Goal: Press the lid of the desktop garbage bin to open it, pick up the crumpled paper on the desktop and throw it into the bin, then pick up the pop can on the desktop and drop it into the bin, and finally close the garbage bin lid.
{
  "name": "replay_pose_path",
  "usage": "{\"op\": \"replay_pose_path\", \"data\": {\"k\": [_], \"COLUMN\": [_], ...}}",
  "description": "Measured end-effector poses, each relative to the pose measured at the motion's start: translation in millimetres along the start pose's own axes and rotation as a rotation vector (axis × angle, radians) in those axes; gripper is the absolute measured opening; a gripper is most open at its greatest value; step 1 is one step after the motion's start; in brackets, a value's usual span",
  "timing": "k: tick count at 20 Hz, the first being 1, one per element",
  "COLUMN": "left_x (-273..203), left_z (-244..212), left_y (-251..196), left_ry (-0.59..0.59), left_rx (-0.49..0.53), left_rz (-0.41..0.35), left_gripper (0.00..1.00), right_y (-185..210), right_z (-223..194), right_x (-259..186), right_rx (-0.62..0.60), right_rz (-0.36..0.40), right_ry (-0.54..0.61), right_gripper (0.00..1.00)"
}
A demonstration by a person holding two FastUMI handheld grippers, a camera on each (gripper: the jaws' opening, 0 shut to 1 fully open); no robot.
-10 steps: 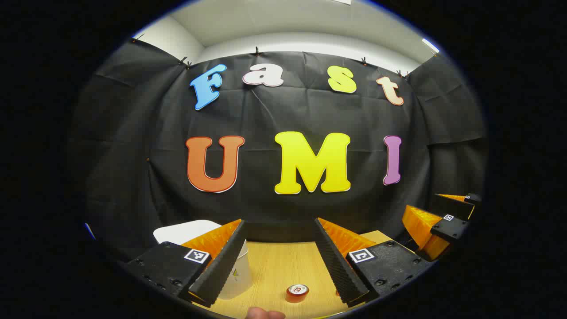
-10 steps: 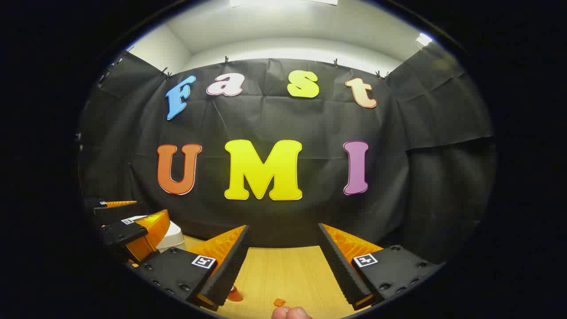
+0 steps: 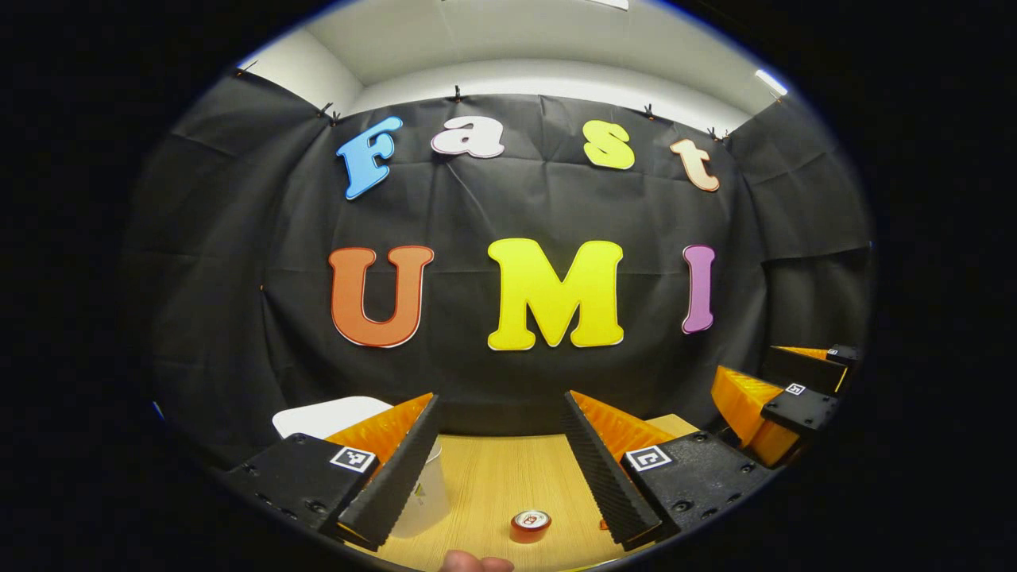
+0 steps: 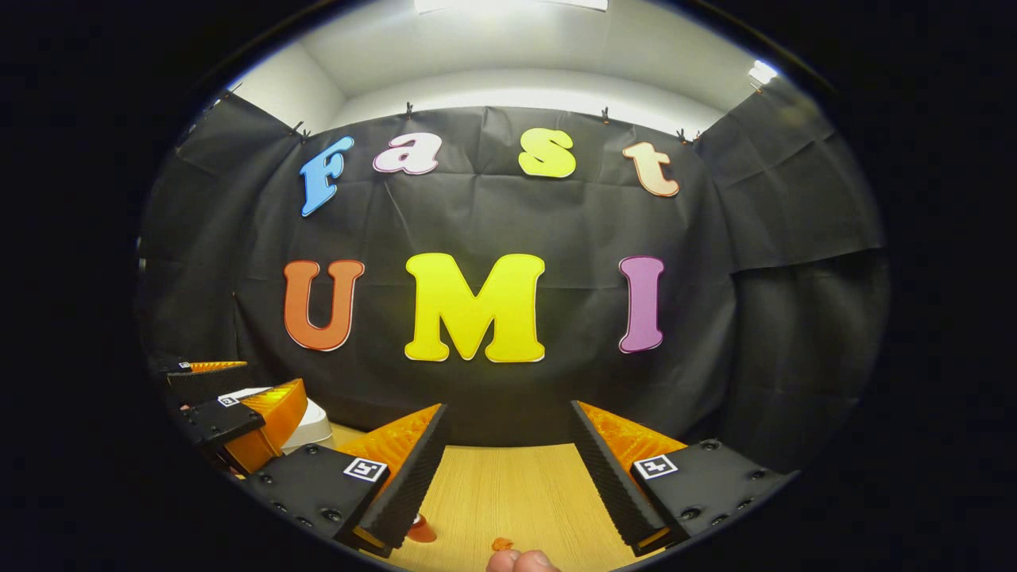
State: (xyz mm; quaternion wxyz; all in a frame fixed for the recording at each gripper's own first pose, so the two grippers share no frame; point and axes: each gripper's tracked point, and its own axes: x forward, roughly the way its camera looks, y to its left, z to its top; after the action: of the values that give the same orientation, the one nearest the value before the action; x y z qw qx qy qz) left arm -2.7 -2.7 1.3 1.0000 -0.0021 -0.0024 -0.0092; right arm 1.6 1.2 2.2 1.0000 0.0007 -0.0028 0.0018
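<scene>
Both grippers are held wide and empty above the desk (image 3: 493,477), likely poised to start. From the left gripper (image 3: 500,461), the white bin (image 3: 326,413) is seen ahead-left, lid apparently down, and the can (image 3: 530,524) stands upright between the fingers. The right gripper (image 4: 508,469) hangs alongside.

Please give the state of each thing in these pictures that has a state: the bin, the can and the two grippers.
garbage bin: lid closed, standing on the table.
pop can: upright on the table, not held.
left gripper: open, empty.
right gripper: open, empty.
</scene>
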Motion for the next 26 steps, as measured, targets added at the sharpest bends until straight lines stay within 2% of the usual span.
{"op": "replay_pose_path", "data": {"k": [6,14,19,26], "left_x": [1.1,14.4,36.5,69.8], "left_z": [-0.7,-14.7,-27.3,-55.3], "left_y": [11.3,36.6,74.5,132.7], "left_ry": [0.002,0.034,0.072,0.145], "left_rx": [0.003,-0.022,0.001,-0.043], "left_rz": [0.037,0.124,0.264,0.464], "left_gripper": [0.98,0.98,0.98,0.98], "right_y": [-0.4,-6.4,-19.3,-22.4], "right_z": [-2.4,-5.1,-14.8,-29.3], "right_x": [3.0,8.5,15.8,35.0], "right_rx": [0.002,-0.011,-0.007,0.0], "right_rz": [-0.003,-0.005,-0.013,0.016], "right_ry": [0.01,0.019,0.05,0.096], "right_gripper": [0.96,0.96,0.96,0.96]}}
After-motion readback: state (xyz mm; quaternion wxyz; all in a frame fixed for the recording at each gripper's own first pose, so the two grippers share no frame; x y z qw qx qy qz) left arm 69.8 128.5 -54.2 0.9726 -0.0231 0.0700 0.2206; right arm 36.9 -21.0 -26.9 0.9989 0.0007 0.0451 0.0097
